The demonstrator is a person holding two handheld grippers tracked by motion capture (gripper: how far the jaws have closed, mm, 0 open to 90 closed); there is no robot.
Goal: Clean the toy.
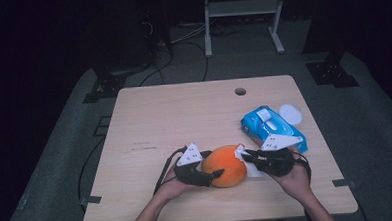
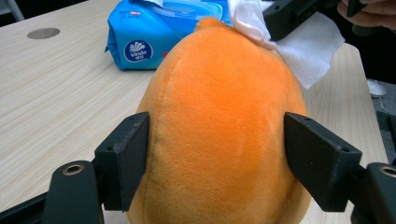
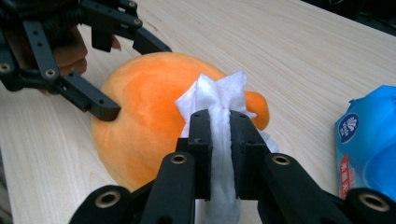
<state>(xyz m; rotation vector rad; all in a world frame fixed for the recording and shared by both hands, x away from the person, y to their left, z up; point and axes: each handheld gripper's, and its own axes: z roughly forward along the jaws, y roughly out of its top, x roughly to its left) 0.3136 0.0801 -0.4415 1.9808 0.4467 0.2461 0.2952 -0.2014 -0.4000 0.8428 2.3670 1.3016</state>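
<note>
Pale wood table (image 1: 149, 122) under me, dark room beyond, and right at the near edge sits the orange plush toy (image 1: 225, 165) between my two claws. My left gripper (image 1: 213, 177) has it clamped across the belly; in the left gripper view both pads (image 2: 126, 156) press into the fur on either side, so that one is closed on the toy and steadying it. My right gripper (image 1: 245, 155) is pinched tight on a white wipe (image 3: 218, 100), the sheet bunched up between the jaws and fanning out above them, touching the toy's top by its little stalk. To do this well, I reckon I should keep the left hold firm but not crushing, and drag the wipe along the fur in short strokes, letting the loose tail trail rather than fold under. Farther back, the blue wipes pack (image 1: 271, 127) lies to the right, with a white round lid (image 1: 290, 114) just behind it.
</note>
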